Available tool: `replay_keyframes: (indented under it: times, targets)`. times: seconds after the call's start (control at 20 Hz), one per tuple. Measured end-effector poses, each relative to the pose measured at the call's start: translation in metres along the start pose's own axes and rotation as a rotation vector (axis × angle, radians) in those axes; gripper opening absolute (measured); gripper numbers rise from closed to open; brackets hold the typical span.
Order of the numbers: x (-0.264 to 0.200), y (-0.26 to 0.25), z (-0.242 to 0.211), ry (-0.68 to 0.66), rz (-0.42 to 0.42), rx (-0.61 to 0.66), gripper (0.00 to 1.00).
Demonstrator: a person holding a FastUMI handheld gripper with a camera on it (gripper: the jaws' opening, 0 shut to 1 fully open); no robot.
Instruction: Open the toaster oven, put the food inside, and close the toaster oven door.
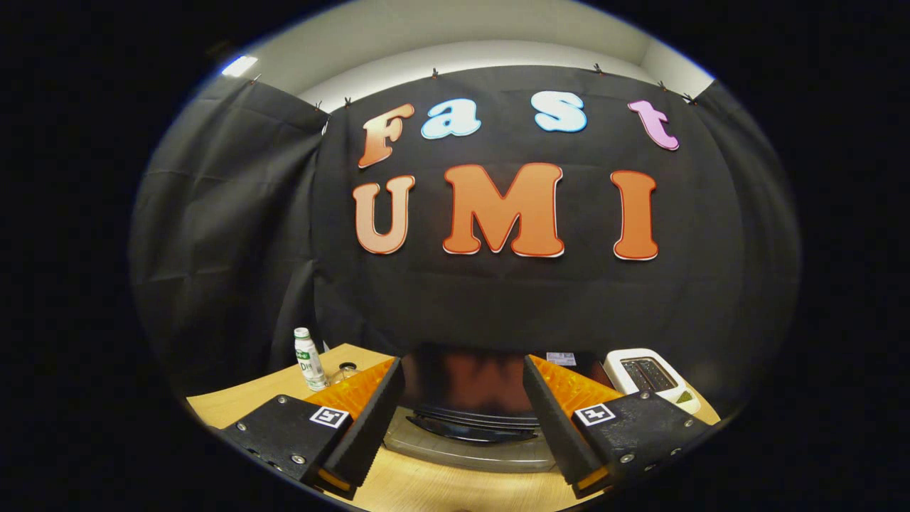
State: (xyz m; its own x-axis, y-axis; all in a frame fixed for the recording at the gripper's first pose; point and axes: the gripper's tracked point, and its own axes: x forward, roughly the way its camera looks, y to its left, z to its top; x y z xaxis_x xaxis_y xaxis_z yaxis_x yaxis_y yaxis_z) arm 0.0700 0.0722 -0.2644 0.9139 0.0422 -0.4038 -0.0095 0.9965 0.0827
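Note:
I look down on the toaster oven (pixel 466 380) from just above its front. Its glossy black top lies between and just beyond my fingers. A dark curved handle (pixel 469 427) and a grey front band (pixel 469 455) show below the top, nearer to me. I cannot tell from here whether the door is open or closed. My gripper (pixel 462 361) is open, its fingers spread wide to either side of the oven's top. Nothing is between them and they touch nothing.
The oven stands on a wooden table (pixel 234 402). A white bottle with a green label (pixel 308 359) and a small glass jar (pixel 347 370) stand beyond the left finger. A white pop-up toaster (pixel 643 377) sits beyond the right finger. Black cloth walls close in behind.

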Motion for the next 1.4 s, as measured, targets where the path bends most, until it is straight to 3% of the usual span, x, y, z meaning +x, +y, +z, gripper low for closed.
replay_keyframes:
  times: [0.5, 0.95, 1.4]
  targets:
    - [0.036, 0.014, -0.057, 0.087, -0.027, -0.046, 1.0]
    - [0.042, 0.005, -0.074, 0.075, -0.046, 0.025, 1.0]
    - [0.006, 0.01, -0.081, 0.002, -0.021, 0.072, 0.83]
